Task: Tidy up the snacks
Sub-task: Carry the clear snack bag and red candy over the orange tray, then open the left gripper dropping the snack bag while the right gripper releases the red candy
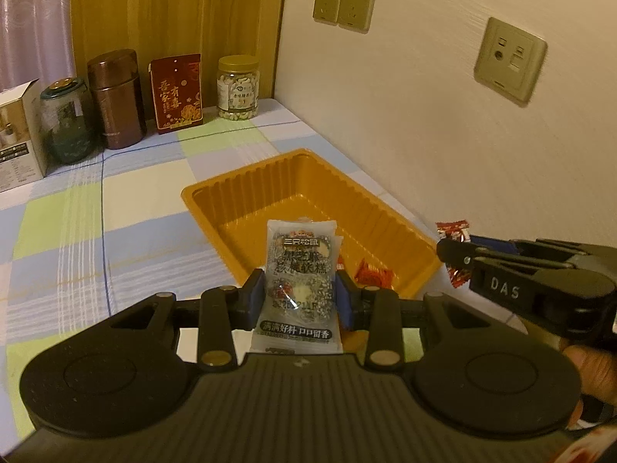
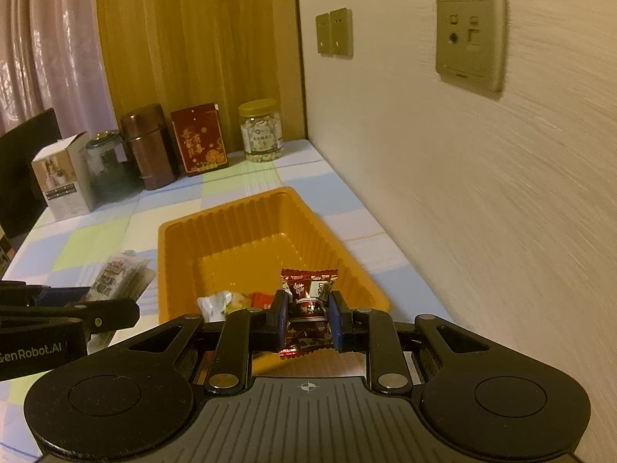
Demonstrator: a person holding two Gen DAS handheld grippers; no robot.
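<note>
My left gripper (image 1: pixel 300 294) is shut on a clear sesame-cake packet (image 1: pixel 299 266) and holds it upright over the near end of the orange tray (image 1: pixel 246 187). My right gripper (image 2: pixel 308 313) is shut on a dark red wrapped candy (image 2: pixel 308 301) above the tray's near right corner (image 2: pixel 370 285). In the left wrist view the right gripper (image 1: pixel 455 254) shows at right with the candy (image 1: pixel 453 231). In the right wrist view the left gripper (image 2: pixel 115 312) shows at left with the packet (image 2: pixel 119 277). Red candies (image 1: pixel 372 272) and a pale wrapper (image 2: pixel 214 303) lie in the tray.
The table has a checked cloth (image 1: pixel 127 200). At the back stand a white box (image 1: pixel 17 135), a glass jar (image 1: pixel 67 121), a brown tin (image 1: pixel 115 98), a red box (image 1: pixel 177 92) and a nut jar (image 1: pixel 237 87). A wall with sockets (image 1: pixel 509 59) runs close along the right.
</note>
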